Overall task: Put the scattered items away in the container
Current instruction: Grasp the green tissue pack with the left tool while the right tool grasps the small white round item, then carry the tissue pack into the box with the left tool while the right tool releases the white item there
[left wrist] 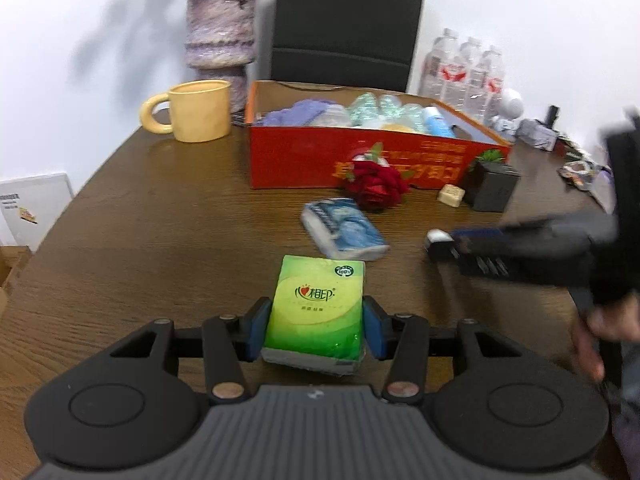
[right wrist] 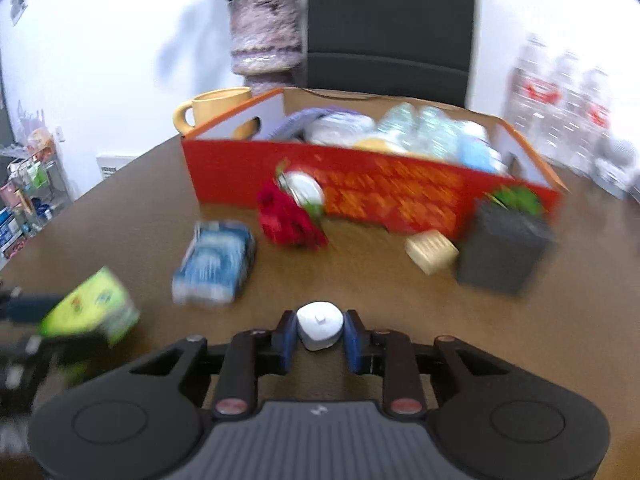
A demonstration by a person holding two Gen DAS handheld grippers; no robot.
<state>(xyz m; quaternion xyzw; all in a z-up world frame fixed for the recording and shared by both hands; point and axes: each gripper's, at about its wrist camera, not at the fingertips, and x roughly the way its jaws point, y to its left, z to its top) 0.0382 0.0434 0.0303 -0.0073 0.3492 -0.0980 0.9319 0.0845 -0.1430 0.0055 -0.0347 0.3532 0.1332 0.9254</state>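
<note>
My left gripper is shut on a green tissue pack, held over the near part of the wooden table; the pack also shows in the right wrist view. My right gripper is shut on a small white object, which also shows blurred in the left wrist view. The red cardboard box stands at the back, filled with bottles and cloth. A blue tissue pack, a red rose, a beige block and a dark planter lie in front of it.
A yellow mug and a purple vase stand at the back left. A black chair is behind the box. Water bottles and clutter sit at the right.
</note>
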